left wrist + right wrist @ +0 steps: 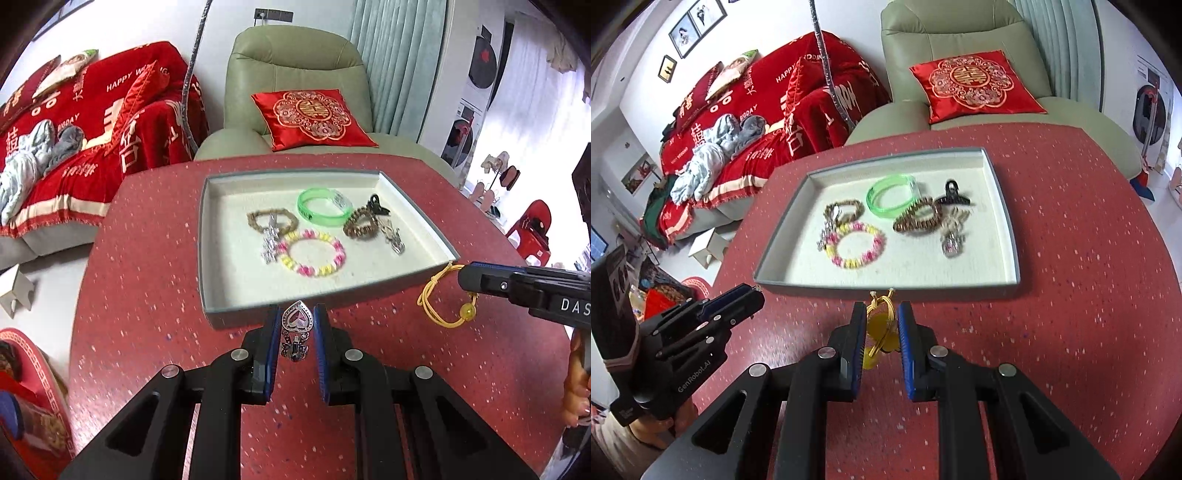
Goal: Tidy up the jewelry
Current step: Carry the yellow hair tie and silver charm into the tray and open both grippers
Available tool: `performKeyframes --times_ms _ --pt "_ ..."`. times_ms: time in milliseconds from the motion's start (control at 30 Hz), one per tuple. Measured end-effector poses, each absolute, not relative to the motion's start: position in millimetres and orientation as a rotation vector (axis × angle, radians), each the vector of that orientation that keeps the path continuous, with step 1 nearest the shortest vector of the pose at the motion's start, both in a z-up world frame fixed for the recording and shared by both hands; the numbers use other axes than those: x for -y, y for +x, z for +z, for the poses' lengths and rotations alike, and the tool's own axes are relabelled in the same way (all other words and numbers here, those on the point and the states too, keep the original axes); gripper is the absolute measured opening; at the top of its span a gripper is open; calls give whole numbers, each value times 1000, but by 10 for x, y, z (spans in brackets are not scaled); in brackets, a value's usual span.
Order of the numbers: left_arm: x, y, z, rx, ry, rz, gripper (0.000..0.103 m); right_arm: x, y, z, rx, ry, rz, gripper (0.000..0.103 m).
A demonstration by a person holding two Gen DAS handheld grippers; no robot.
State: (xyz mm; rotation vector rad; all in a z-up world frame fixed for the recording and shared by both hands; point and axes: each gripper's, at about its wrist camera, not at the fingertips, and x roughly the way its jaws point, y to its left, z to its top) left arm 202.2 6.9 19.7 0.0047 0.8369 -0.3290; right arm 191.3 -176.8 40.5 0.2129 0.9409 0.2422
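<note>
Silver heart pendant (296,320) sits pinched in my left gripper (296,325) — right gripper (881,325) clamps the yellow cord bracelet (881,325) — both poised just short of the tray (207,236), ready to drop in.

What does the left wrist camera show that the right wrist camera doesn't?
Only the left wrist view shows the silver heart pendant between the left gripper jaws. Only the right wrist view shows the framed pictures on the wall. Both show the tray holding the green bangle and pink-and-yellow bead bracelet, and the yellow cord bracelet at the right gripper.
</note>
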Motion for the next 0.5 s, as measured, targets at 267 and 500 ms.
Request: performKeyframes --times_ms 267,500 --pt "-104 2346 494 -780 26 -294 36 1782 2206 625 -901 223 241 19" --pt "-71 2628 499 -789 37 -258 36 1811 2455 555 -919 240 228 19"
